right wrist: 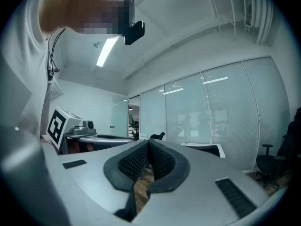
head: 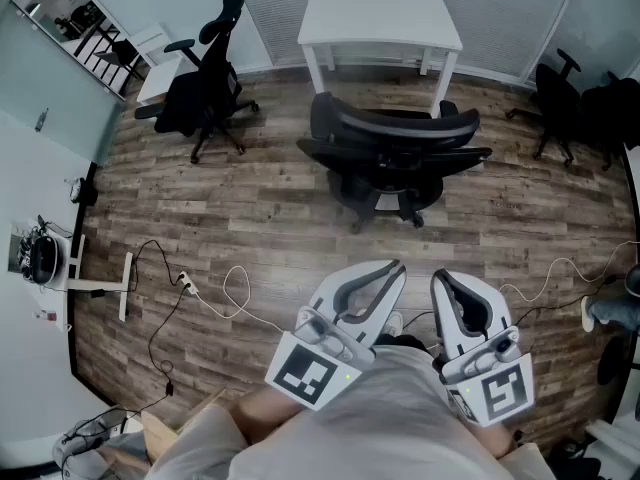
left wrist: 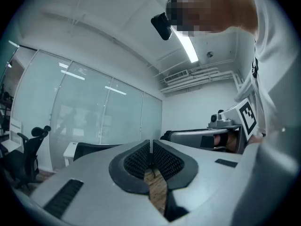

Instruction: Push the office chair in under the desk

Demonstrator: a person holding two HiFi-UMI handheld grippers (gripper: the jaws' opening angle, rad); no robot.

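Note:
A white desk (head: 380, 23) stands against the far wall. The black office chair (head: 395, 148) sits on the wood floor just in front of it, backrest toward me, outside the desk. My left gripper (head: 396, 265) and right gripper (head: 439, 277) are held close to my body, well short of the chair, tips pointing toward it. Both are shut with nothing between the jaws. In the left gripper view the left gripper (left wrist: 150, 147) has its pads meeting, and the chair's back (left wrist: 94, 149) shows beyond. The right gripper (right wrist: 148, 147) is likewise shut in its own view, with the desk (right wrist: 207, 146) ahead.
A second black chair (head: 205, 78) stands at the back left by a small white table (head: 160, 73). Another dark chair (head: 560, 98) is at the back right. White and black cables (head: 200, 293) trail across the floor to my left, and one cable (head: 560, 268) to my right.

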